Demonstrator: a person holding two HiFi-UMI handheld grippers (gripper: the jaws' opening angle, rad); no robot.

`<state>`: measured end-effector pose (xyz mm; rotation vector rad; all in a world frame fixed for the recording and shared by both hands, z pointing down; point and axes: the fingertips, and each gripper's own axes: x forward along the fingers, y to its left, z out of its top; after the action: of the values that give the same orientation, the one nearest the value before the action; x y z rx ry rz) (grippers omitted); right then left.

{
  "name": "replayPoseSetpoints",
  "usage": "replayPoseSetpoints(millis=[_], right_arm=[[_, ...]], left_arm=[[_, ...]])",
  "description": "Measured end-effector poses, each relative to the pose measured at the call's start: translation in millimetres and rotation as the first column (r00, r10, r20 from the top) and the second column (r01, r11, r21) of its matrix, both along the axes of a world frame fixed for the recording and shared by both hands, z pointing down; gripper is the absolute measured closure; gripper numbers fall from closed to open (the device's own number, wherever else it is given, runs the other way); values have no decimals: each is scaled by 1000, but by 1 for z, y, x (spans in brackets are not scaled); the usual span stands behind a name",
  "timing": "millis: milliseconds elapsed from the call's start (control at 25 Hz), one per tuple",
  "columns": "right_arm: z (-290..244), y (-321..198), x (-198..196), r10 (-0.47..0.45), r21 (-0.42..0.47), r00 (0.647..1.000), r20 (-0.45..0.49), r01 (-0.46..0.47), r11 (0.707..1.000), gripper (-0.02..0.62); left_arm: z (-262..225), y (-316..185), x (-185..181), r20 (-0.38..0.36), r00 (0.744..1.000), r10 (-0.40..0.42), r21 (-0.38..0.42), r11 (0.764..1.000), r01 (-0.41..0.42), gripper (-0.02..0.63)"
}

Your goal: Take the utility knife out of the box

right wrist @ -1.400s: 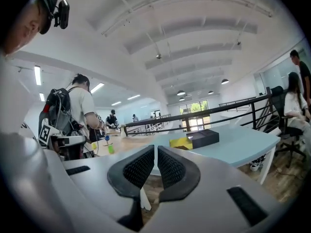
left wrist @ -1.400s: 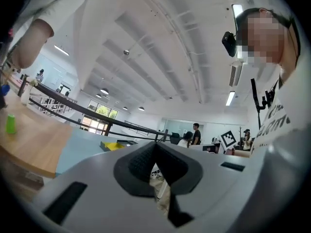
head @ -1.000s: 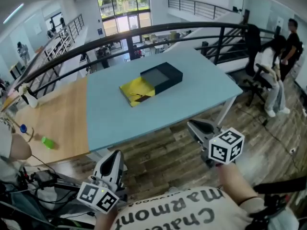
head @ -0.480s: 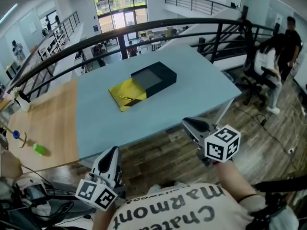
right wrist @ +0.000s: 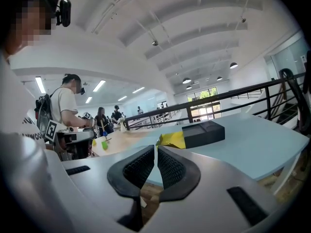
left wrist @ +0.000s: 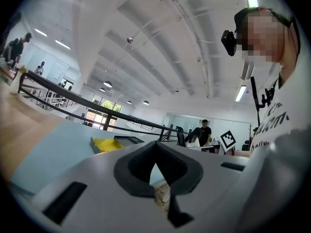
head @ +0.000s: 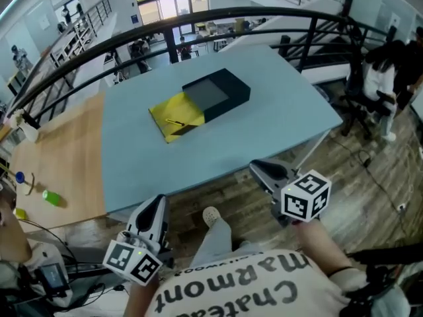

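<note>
The person is stepping toward the tabletop (head: 277, 121), which is growing larger in the head view. A trouser leg (head: 215, 243) and a shoe (head: 211, 214) are coming into sight over the wooden floor (head: 231, 193), between the two tongs. The left tongs (head: 157, 203) and right tongs (head: 261, 172) are advancing toward the near edge and the black and yellow box (head: 199, 104). The people at the far right (head: 380, 78) are sliding toward the edge of the head view.

Right gripper (right wrist: 155, 152): jaws closed, empty.
Beyond the tips, black box (right wrist: 203, 132) with yellow tray (right wrist: 171, 140) lies on blue table (right wrist: 252, 152).
</note>
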<state>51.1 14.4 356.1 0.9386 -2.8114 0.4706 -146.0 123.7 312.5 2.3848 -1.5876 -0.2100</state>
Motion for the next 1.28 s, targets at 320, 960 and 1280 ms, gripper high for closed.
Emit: replayPoseSetpoints(millis=[320,960,1280], right_arm=[[2,-58,-12,6,-14,1000,5,-6,1000,549],[-60,-202,-68,-52,88,999,-5,53,995,549],[-54,-237,-98,-108,104,993,-51,112,988,549]], left_arm=[[-1,-65,-12,1,1000,16,8,1000,-16,604],[-48,-225,-60,-13,999,35,94,995,-33,604],[-43,-268,-76,-18,999,44,90,995,-42,604]])
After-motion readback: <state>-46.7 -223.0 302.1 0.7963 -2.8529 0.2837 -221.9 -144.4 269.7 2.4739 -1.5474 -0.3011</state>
